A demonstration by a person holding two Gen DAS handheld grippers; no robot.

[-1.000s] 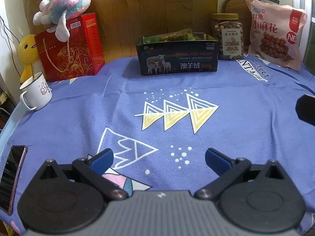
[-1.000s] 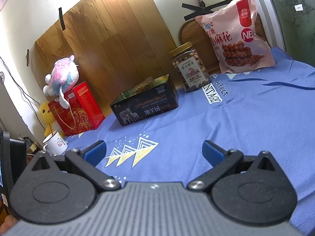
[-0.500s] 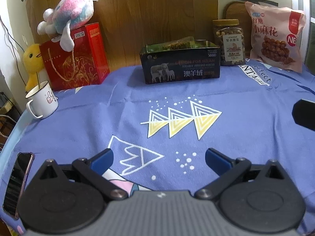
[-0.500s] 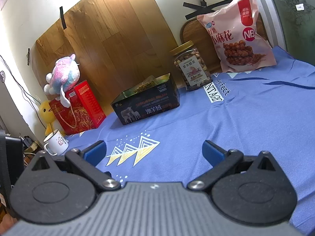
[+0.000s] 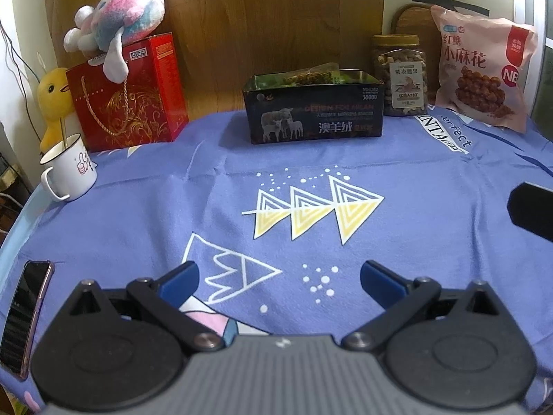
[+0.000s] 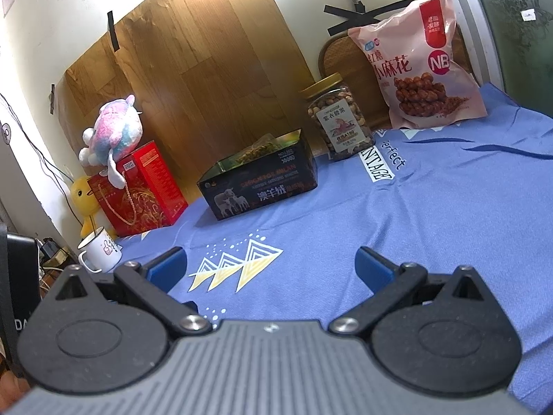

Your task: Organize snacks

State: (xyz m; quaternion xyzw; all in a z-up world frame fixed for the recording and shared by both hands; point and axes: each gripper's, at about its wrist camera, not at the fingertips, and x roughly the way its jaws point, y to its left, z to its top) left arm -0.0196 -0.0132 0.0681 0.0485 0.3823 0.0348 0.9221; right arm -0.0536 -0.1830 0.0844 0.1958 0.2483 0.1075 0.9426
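A dark open tin box (image 5: 312, 110) with snack packets inside stands at the back of the blue cloth; it also shows in the right wrist view (image 6: 259, 181). Right of it stand a clear nut jar (image 5: 400, 74) (image 6: 340, 117) and a pink snack bag (image 5: 484, 72) (image 6: 420, 65) leaning on the wall. My left gripper (image 5: 278, 280) is open and empty, low over the near cloth. My right gripper (image 6: 271, 268) is open and empty, well short of the box. A black part of the right gripper (image 5: 532, 209) shows at the left view's right edge.
A red gift box (image 5: 128, 97) with a plush toy (image 5: 119, 31) on top stands at back left, beside a yellow duck (image 5: 53, 103). A white mug (image 5: 69, 169) sits near the left edge. A phone (image 5: 26, 314) lies at the near left edge.
Both grippers have drawn back and risen slightly, so the box, jar and bag look a little farther and lower in view. Both stay open and empty.
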